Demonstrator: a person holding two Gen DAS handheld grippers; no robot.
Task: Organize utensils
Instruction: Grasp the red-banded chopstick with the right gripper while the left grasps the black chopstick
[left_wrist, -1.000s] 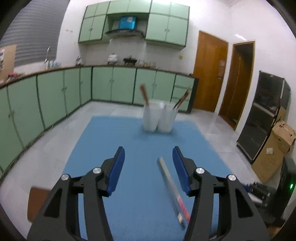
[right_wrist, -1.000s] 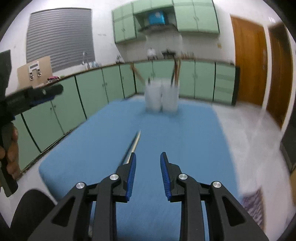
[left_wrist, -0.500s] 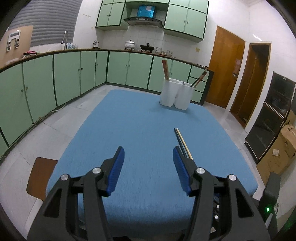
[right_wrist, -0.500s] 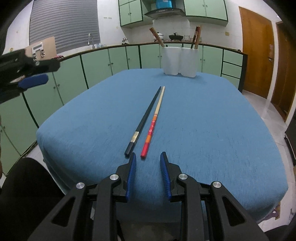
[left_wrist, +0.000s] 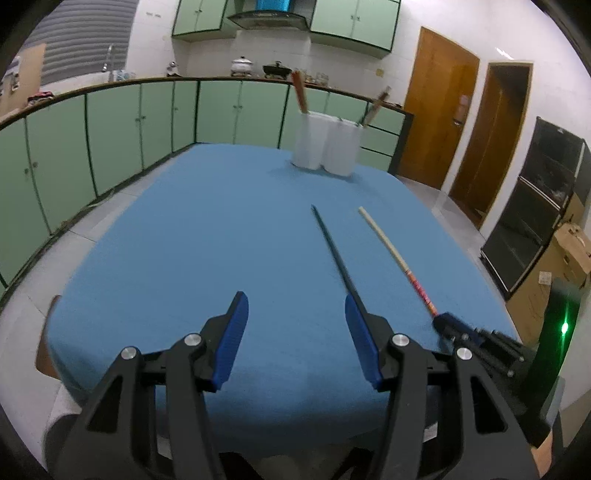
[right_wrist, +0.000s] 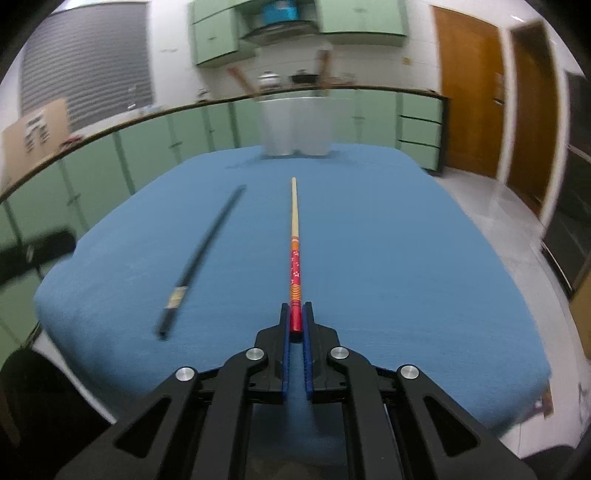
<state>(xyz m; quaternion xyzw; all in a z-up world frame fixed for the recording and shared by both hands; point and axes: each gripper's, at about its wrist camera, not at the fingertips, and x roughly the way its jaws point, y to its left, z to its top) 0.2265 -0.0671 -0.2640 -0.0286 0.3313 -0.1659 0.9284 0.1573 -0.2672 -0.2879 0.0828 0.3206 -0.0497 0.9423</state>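
The red-handled chopstick (right_wrist: 294, 236) lies on the blue table (right_wrist: 406, 258), pointing away toward the far end, its pale wooden tip forward and its red end, patterned with small white flowers and orange bands, caught between the pads of the right claw (right_wrist: 295, 325). That claw's jaws have just been closing and now pinch the red end. No brand or legible writing shows on the chopstick.

To its left, apart from it and angled slightly, lies a black chopstick (right_wrist: 201, 258) with a pale band near its near end; it is blurred. In the left wrist view the same black chopstick (left_wrist: 334, 251) runs up to the right finger of the left claw (left_wrist: 295, 332), whether touching it cannot be told. The left claw stands open with nothing between its blue pads.

At the far end of the table stand two white holders (left_wrist: 327, 147) side by side, touching, with wooden utensil handles sticking out. Behind them run green cabinets (left_wrist: 110, 140) under a counter with pots. A cardboard sheet (right_wrist: 35, 129) at the left carries marks too blurred to read. Brown doors (left_wrist: 439, 107) stand at the right, and a green light (left_wrist: 564, 327) glows near a cardboard box.
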